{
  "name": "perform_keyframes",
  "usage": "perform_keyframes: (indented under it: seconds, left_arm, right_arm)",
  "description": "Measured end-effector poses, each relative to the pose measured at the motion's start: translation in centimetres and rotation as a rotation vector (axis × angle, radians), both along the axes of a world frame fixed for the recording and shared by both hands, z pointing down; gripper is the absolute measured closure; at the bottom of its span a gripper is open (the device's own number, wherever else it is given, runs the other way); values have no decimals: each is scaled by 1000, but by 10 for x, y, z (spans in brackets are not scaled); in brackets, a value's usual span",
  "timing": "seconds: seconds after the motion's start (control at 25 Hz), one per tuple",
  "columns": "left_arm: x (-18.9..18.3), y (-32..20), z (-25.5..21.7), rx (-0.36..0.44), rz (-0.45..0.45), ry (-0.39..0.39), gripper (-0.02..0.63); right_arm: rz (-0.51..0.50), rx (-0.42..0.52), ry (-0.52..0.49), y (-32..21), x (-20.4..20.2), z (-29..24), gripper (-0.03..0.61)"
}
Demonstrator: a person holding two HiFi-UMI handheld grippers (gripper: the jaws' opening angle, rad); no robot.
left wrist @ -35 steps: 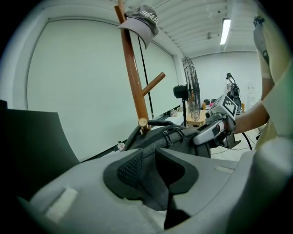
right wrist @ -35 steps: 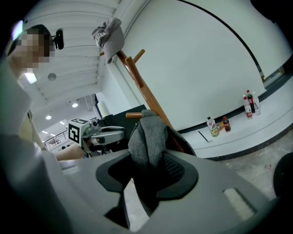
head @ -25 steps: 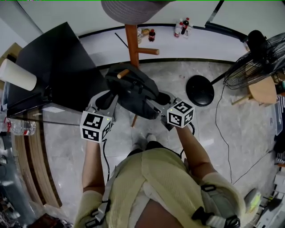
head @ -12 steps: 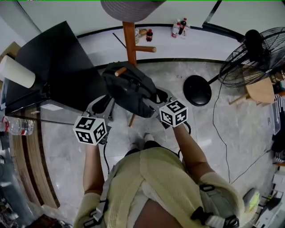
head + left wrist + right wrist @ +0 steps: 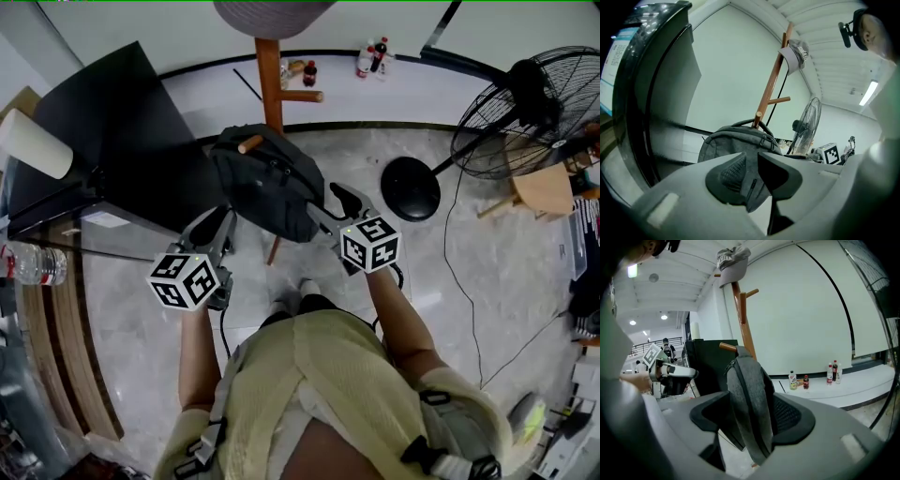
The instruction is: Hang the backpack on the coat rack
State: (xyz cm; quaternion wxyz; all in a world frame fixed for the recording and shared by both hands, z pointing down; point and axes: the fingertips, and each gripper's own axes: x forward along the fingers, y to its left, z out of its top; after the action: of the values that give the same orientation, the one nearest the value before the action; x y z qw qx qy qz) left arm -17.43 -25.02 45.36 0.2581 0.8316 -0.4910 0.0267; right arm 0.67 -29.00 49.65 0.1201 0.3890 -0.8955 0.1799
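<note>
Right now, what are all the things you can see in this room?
backpack: one, grey, hanging on a coat rack peg
coat rack: one, brown wood, near the wall
cap: one, grey, on top of the coat rack
fan: one, black, standing at the right
bottles: several, mixed colours, by the wall
cabinet: one, black, at the left
cylinder: one, white, at the left edge
left gripper: one, grey, fingers open, beside the backpack
right gripper: one, grey, fingers have just been opening, backpack between them
</note>
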Motion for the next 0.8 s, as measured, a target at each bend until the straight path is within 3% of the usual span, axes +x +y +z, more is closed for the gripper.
perform_keyframes:
  seconds: [0.36, 0.52, 0.8]
  left_arm:
    - [-6, 7, -10, 16, -77, 72, 555]
    - [-11, 10, -14, 25, -133, 55, 600]
    - [-16, 17, -22, 37, -175, -8, 609]
  right_arm:
    - [38, 30, -16, 16, 3, -23, 335]
    - [45, 44, -33, 24, 2, -38, 396]
    - [35, 68, -75, 35, -7, -64, 476]
